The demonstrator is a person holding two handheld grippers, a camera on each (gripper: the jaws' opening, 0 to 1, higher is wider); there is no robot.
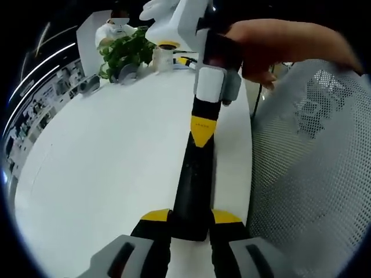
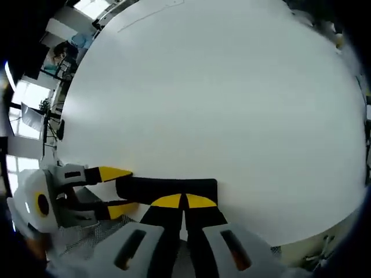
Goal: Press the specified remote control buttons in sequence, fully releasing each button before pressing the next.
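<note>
Remote control [image 1: 194, 191]: long, narrow, black bar, matte, flat top face; buttons cannot be made out. It lies on the white worktop [image 1: 104, 174] close to one long edge and parallel to it. Left gripper [image 1: 191, 219]: the two yellow-tipped jaws stand on either side of the near end of the remote control, touching it, so it is clamped on that end. Right gripper [image 1: 203, 132], seen in the left gripper view coming from the far side: jaws drawn together into one yellow tip that rests on the far end of the remote control; a hand [image 1: 278, 49] holds its grey and white body. In the right gripper view the right gripper [image 2: 184, 201] shows its yellow tips touching each other, nothing between them, set on the top face of the remote control [image 2: 168, 188], and the left gripper [image 2: 119, 191] enters from the left with one yellow jaw on each side of the bar. Surroundings: a white mesh chair back [image 1: 313, 168], perforated fabric, stands just beyond the worktop edge nearest the remote control. At the far end of the worktop are a green leafy plant [image 1: 124, 52] and a small white cup [image 1: 165, 55]. The worktop surface is smooth, plain white. Nothing lies between the grippers and the remote control.
</note>
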